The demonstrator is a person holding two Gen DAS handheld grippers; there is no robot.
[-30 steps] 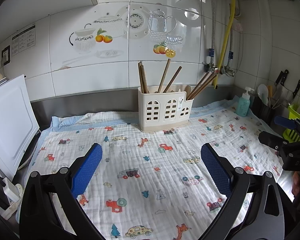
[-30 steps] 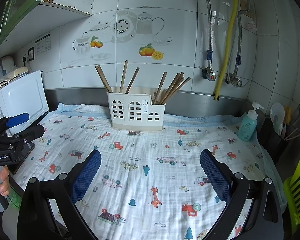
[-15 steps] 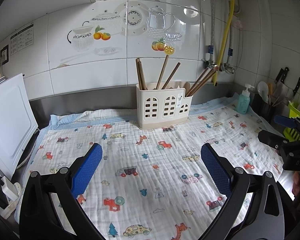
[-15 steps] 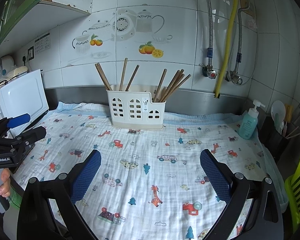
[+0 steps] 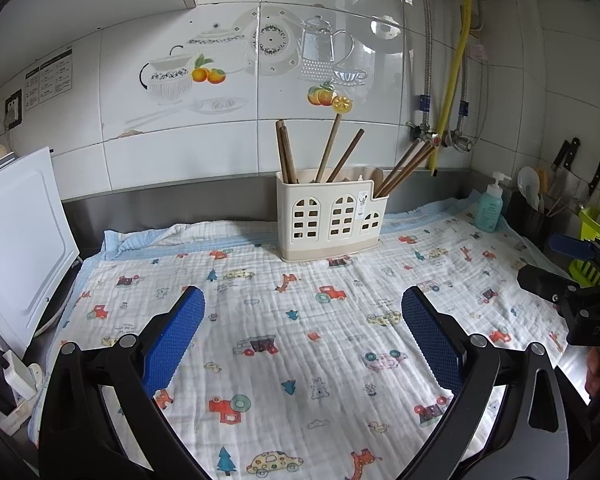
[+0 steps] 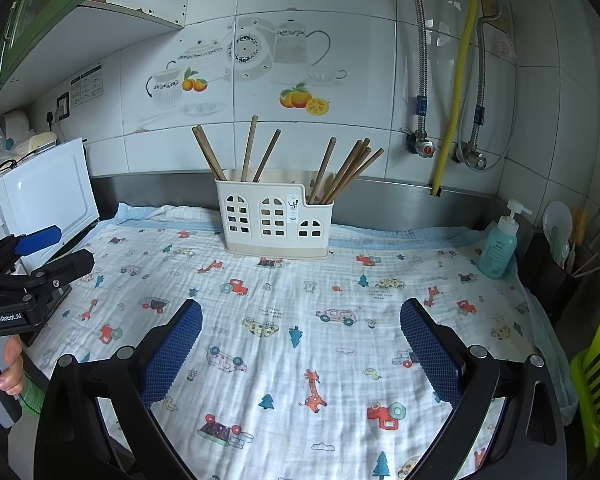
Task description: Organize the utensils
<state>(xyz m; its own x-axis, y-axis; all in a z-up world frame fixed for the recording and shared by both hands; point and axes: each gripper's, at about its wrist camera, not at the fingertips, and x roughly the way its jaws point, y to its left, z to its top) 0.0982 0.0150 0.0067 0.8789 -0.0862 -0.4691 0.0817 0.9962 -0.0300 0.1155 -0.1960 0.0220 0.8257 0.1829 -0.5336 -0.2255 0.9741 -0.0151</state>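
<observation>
The utensil holder with its chopsticks stands at the back of the tabletop, well apart from my left claw and right claw, both spread wide and empty. Only the right view shows the writing "GenRobot.AI" on the left claw.

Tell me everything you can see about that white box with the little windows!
The utensil holder looks like cream plastic, shaped like a house with arched window cut-outs and a small label on its front. Its right section is lower. It stands upright on the patterned cloth near the back wall. Brown wooden chopsticks lean inside it. Neither gripper touches it.
</observation>
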